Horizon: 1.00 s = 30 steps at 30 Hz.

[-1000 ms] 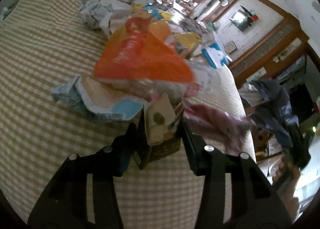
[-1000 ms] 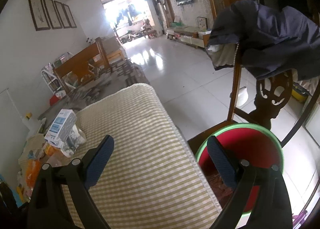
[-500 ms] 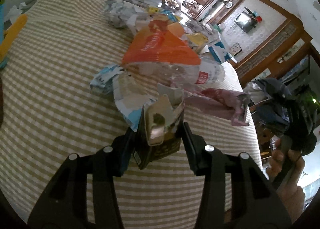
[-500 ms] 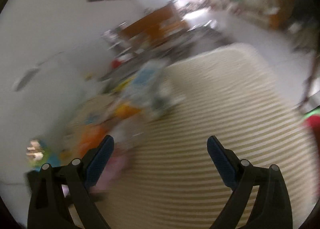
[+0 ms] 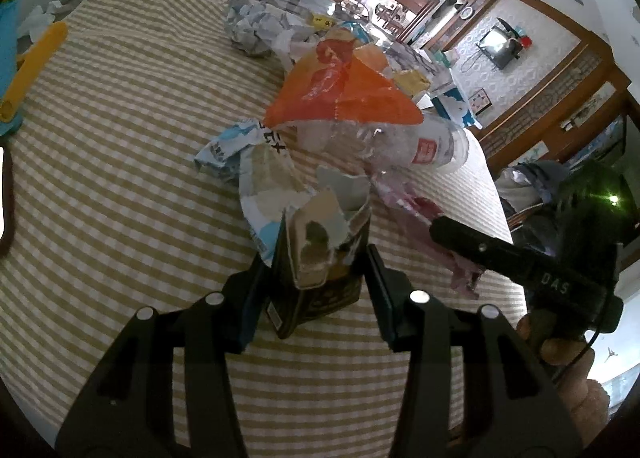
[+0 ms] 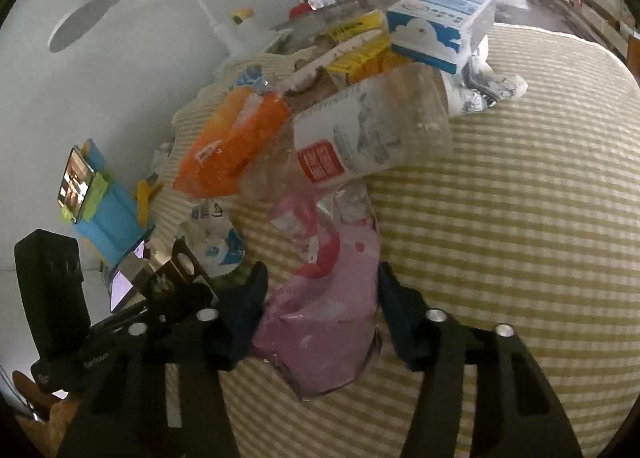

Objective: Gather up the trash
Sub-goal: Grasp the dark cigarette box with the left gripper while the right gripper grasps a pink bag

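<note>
Your left gripper (image 5: 316, 282) is clamping a torn dark carton (image 5: 320, 274); your right gripper (image 6: 320, 310), jaws just closing, is squeezing a pink wrapper (image 6: 324, 310).

Woven checked cloth (image 5: 120, 129) | glossy orange plastic bag (image 5: 344, 93) | torn matt cardboard carton (image 5: 320, 258) | crinkled glossy pink wrapper (image 6: 324, 310)

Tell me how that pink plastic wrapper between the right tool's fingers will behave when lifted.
The pink wrapper looks thin and crinkled, so it will probably sag and drape rather than hold its shape. It seems light and nearly empty. The right tool, whose jaws have just been closing around it, may find the glossy film slippery; its far end touches the clear cup, which might get nudged.
</note>
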Each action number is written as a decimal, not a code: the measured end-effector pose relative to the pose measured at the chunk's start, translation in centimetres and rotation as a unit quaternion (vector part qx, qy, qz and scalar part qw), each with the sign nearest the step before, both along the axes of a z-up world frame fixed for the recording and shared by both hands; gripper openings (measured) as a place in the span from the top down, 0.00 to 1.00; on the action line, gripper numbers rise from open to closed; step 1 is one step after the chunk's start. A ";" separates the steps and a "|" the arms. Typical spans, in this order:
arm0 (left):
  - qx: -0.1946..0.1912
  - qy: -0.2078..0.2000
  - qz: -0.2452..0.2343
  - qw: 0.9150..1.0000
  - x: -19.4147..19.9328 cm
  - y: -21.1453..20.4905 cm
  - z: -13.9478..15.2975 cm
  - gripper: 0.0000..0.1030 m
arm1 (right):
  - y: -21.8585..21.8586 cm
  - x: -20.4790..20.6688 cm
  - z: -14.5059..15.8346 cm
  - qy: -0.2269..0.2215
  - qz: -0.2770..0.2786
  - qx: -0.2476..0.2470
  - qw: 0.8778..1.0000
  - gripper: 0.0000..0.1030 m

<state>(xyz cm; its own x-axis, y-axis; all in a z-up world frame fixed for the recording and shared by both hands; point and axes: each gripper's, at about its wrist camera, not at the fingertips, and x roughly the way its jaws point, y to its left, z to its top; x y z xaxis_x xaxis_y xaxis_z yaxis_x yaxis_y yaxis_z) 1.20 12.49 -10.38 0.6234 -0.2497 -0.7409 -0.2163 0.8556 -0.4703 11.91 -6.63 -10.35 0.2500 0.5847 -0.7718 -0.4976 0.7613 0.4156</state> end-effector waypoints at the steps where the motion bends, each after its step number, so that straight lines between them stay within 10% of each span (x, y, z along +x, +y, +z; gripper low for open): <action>1: -0.001 0.001 0.003 1.000 -0.1 0.1 0.0 0.56 | 0.2 0.1 0.0 -0.001 0.001 -0.003 1.000 0.56; 14: -0.023 -0.001 0.023 0.999 -0.8 0.6 0.3 0.36 | -0.1 -1.9 0.2 -0.029 0.005 -0.038 0.999 0.35; 17: -0.020 -0.002 0.023 1.000 -1.7 0.3 0.3 0.36 | 0.1 -2.1 0.1 -0.028 0.016 -0.048 0.998 0.54; 24: 0.000 0.003 0.001 1.000 -1.8 -1.0 0.6 0.78 | -0.5 -2.7 1.1 -0.050 0.016 -0.040 0.998 0.68; 29: 0.033 -0.010 -0.002 0.999 -1.5 -1.7 1.4 0.75 | -2.7 -2.4 2.1 -0.048 -0.006 -0.008 0.999 0.73; 30: 0.032 -0.009 0.003 0.999 -1.4 -1.7 1.4 0.57 | -3.1 -2.4 2.2 -0.048 -0.009 -0.006 0.999 0.73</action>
<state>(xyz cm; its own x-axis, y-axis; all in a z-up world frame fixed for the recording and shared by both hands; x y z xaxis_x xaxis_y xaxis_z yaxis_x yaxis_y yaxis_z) -0.22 10.79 -8.96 0.6376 -0.1993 -0.7442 -0.2129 0.8828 -0.4188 9.50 -9.68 -8.13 0.3342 0.5705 -0.7503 -0.5207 0.7753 0.3576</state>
